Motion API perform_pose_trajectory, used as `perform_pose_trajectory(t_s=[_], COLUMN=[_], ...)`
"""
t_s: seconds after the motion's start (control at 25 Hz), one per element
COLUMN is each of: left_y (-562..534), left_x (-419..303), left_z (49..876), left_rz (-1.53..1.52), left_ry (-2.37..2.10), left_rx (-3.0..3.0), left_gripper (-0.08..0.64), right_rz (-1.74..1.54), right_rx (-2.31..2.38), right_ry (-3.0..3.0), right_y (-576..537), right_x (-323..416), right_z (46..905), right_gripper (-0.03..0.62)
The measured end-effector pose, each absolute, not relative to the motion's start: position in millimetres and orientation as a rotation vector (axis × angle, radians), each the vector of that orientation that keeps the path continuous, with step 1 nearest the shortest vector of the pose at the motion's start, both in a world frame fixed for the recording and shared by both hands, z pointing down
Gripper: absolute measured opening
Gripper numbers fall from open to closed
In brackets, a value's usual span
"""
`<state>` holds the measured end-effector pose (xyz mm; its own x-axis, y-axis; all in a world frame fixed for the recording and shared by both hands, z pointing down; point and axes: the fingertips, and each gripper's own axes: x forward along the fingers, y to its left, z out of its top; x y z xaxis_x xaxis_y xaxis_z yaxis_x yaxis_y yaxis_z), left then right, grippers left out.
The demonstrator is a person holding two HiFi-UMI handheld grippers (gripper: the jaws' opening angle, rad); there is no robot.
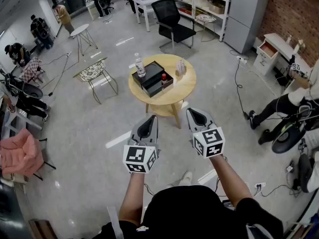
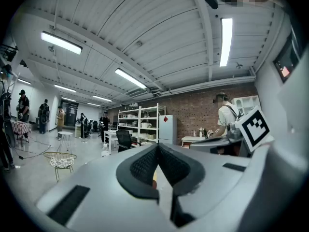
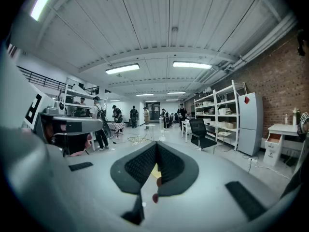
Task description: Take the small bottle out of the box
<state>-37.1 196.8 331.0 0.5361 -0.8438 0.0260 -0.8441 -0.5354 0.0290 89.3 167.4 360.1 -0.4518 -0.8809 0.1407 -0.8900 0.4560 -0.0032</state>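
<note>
— So, what fills the middle of the head view?

— A round table (image 1: 185, 89) of pale wood on a smooth grey floor (image 1: 99, 128). A flat black box (image 1: 149, 76), square-cornered, lies open on it. The small bottle (image 1: 163, 77), red-capped, stands inside, toward the box's right side. A taller clear plastic bottle (image 1: 140, 65) stands upright just beside the box on the left. A pale object (image 1: 180, 67), too small to make out, sits near the table's far right edge.

— And around it?

— A black office chair (image 1: 172, 19) stands beyond the table and a wire-framed chair (image 1: 92, 72) to its left. A tall pale cabinet (image 1: 245, 16) stands by a brick wall (image 1: 294, 14). People stand at the room's edges. Open floor lies between the table and the person holding the tools.

— How do the tools stand?

— Both are held low in front of the person, side by side and apart, well short of the table. The left tool (image 1: 150, 119) has its ribbed dark pads (image 2: 145, 166) pressed together at the tips. The right tool (image 1: 194, 112) is pressed together likewise. Each is closed on nothing and touches neither box nor bottle. Each carries a white cube (image 1: 140, 158) with black square markers.
</note>
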Motion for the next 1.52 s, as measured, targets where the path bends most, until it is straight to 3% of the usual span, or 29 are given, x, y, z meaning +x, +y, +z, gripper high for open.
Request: perform_pose_trajectory(t_s=[0.88,1.52], left_y=[151,123], left_x=[31,36], left_z=[344,354], left_rz=[0.024,-0.014], left_ry=[-1.525,-1.513], left_rx=[2.706,2.688], left_gripper=[0.011,0.011], right_rz=[0.217,0.212], right_rx=[1.519,1.473], right_ry=[-2.639,-2.648], right_y=[115,83], right_x=[148,147], right_z=[381,389], right_gripper=[0.002,0.002])
